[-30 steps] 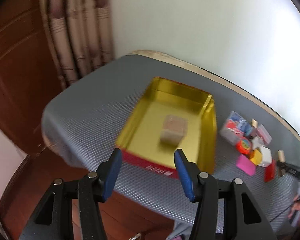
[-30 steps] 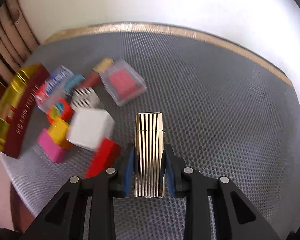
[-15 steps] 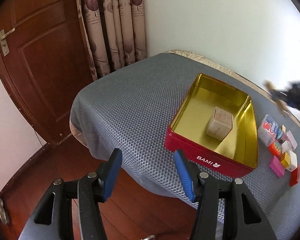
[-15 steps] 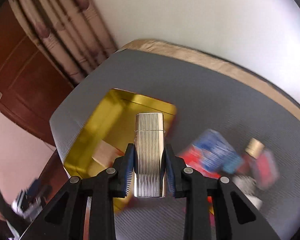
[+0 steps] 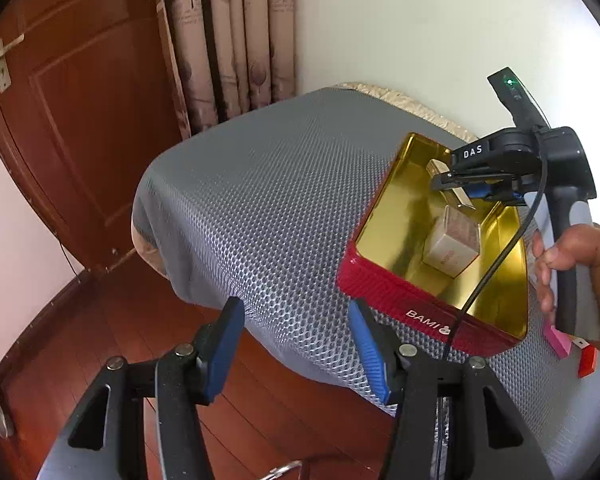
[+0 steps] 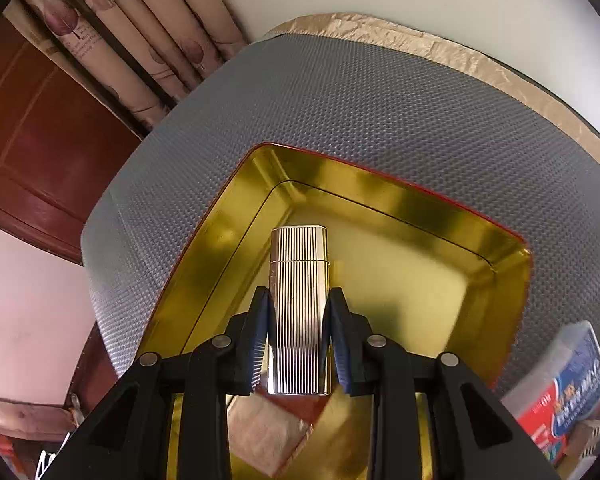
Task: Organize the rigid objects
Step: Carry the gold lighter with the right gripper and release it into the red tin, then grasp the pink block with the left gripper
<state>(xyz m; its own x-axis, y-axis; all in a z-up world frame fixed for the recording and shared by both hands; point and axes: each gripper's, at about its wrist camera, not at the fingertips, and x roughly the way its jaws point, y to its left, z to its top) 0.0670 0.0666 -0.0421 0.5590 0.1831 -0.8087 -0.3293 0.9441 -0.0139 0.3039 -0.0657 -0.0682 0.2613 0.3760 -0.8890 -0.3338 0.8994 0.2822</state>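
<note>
The right gripper [image 6: 299, 320] is clamped on a ribbed, gold-coloured metal lighter [image 6: 299, 308], its blue pads [image 6: 260, 336] pressing both long sides, the lighter's capped end pointing away from the gripper. Just below and behind the held lighter, a beige cardboard cube box [image 6: 266, 432] sits on the floor of a shallow rectangular tin tray, gold inside and red outside [image 6: 384, 196]. The gripper hangs above that tray, the lighter over its bare gold floor. To the gripper's right, beyond the tray wall, lies a clear plastic case with a blue and red card inside [image 6: 560, 384].

The left gripper [image 5: 296, 348] holds nothing, its blue pads spread wide over the near edge of the bench covered in grey honeycomb mat [image 5: 268, 208]. Ahead and to its right stands the tray, with the other gripper above it, gripped by a person's hand [image 5: 572, 268]. A small pink block [image 5: 558, 336] and a red block [image 5: 587, 359] lie past the tray's right corner. Farther off hang patterned beige curtains [image 5: 228, 36] beside a brown wooden door [image 5: 80, 112].
</note>
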